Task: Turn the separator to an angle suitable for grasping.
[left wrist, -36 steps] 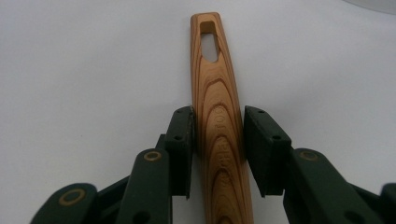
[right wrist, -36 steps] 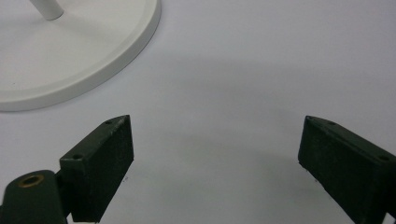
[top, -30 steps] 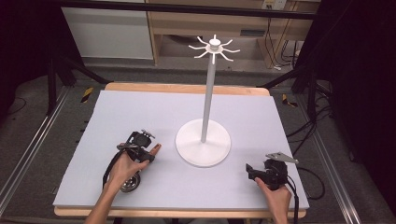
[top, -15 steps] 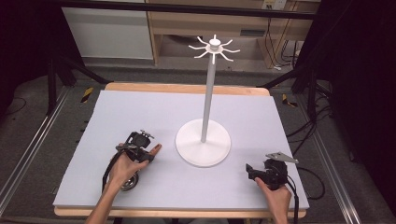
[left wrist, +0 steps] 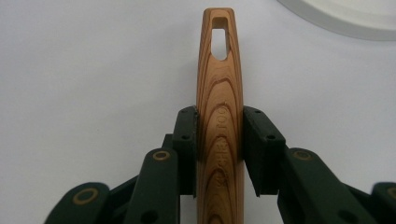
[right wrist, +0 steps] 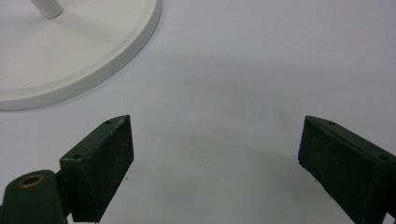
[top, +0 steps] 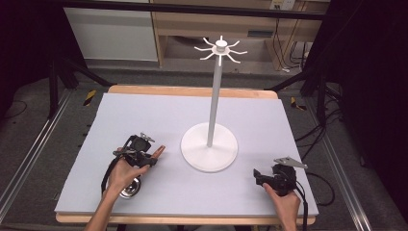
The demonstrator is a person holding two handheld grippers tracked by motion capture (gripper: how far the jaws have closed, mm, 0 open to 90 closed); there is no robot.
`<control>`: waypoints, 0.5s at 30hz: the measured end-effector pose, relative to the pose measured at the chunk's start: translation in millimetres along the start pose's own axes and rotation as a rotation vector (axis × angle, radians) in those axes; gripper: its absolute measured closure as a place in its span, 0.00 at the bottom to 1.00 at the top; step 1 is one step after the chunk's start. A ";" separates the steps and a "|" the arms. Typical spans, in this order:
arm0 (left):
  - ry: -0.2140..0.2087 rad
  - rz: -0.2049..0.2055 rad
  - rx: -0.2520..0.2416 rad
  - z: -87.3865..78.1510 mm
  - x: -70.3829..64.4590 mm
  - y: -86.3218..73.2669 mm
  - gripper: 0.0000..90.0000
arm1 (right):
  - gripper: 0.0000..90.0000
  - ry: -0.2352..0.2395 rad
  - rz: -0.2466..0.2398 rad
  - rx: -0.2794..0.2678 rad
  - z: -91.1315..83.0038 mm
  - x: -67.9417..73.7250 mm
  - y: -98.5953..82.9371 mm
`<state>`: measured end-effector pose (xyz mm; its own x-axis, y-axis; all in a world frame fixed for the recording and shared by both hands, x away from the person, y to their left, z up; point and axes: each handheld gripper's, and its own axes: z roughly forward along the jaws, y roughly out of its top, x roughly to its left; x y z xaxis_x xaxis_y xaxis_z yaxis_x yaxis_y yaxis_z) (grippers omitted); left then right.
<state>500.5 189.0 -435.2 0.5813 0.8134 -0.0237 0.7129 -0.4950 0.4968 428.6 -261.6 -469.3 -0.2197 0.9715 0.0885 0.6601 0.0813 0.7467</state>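
A wooden handle [left wrist: 219, 84] with a slot near its tip runs between the jaws of my left gripper [left wrist: 219, 123], which is shut on it. From above, the handle's tip [top: 159, 150] points toward the white stand, and a round metal bowl [top: 129, 188] lies by the wrist behind the left gripper [top: 144, 158]. The white stand [top: 209, 147] has a round base, a tall pole and curved hooks [top: 220, 48] at the top. My right gripper [top: 258, 176] rests low at the front right of the table, open and empty [right wrist: 215, 154], with the stand's base [right wrist: 70, 51] to its upper left.
A light grey mat [top: 144, 115] covers the wooden table [top: 192, 90]. A shelf unit and cables stand beyond the far edge. Metal rails run along the floor on both sides.
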 end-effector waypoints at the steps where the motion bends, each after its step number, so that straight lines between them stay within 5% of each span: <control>1: -0.001 -0.002 -0.013 -2.1 -0.4 -0.1 0.75 | 0.12 0.001 0.000 -0.001 -0.1 0.0 0.0; 15: -0.001 0.001 -0.196 -45.3 -3.6 -2.0 0.75 | 0.12 -0.001 0.000 -0.013 -1.1 -0.1 0.4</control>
<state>479.2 200.9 -396.9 0.5822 0.8127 -0.0243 0.6225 -0.4264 0.6563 428.1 -261.9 -468.3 -0.2189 0.9718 0.0875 0.6509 0.0786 0.7551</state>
